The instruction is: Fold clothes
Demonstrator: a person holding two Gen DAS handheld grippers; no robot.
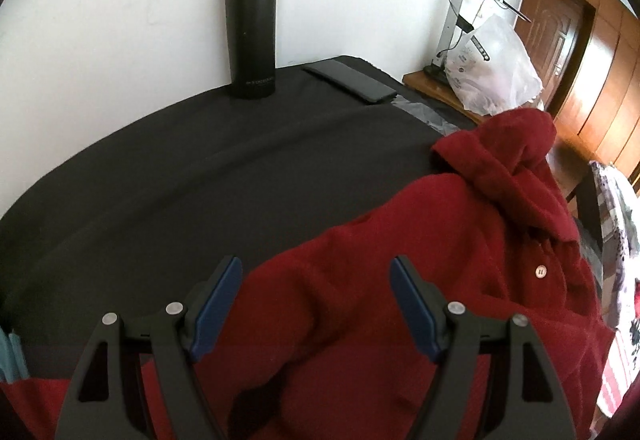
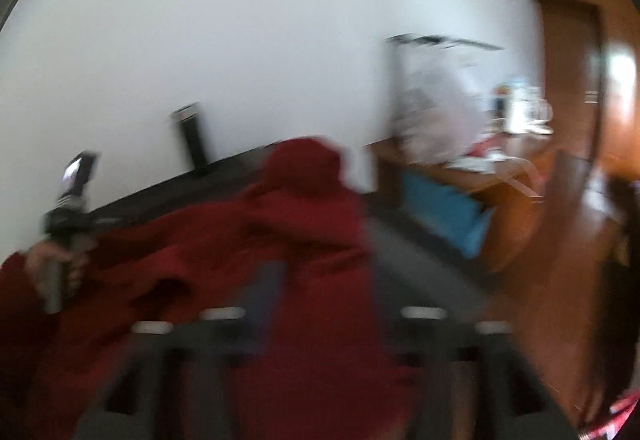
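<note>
A dark red knitted garment with a small pale button lies rumpled on the black cloth-covered table, filling the left wrist view from about 6 o'clock to 3 o'clock, its bunched collar or hood end humped up near 2 o'clock. The left gripper hangs over the near part of the cloth with its blue-padded jaws standing wide; red fabric shows between them, but the pads press on nothing.

The right wrist view is badly smeared. The right gripper seems to stand wide too, with red cloth running up between the fingers toward 12 o'clock; whether any fold is pinched there I cannot tell.

The knit looks soft, thick and limp, fairly light, not slippery and not fragile. It should drape and sag wherever it is unsupported, so a pinch at two spread points along a hem or shoulder seam would likely serve better than grabbing the middle. The tall black flask with a steel lid at 11 o'clock stands well apart.
</note>
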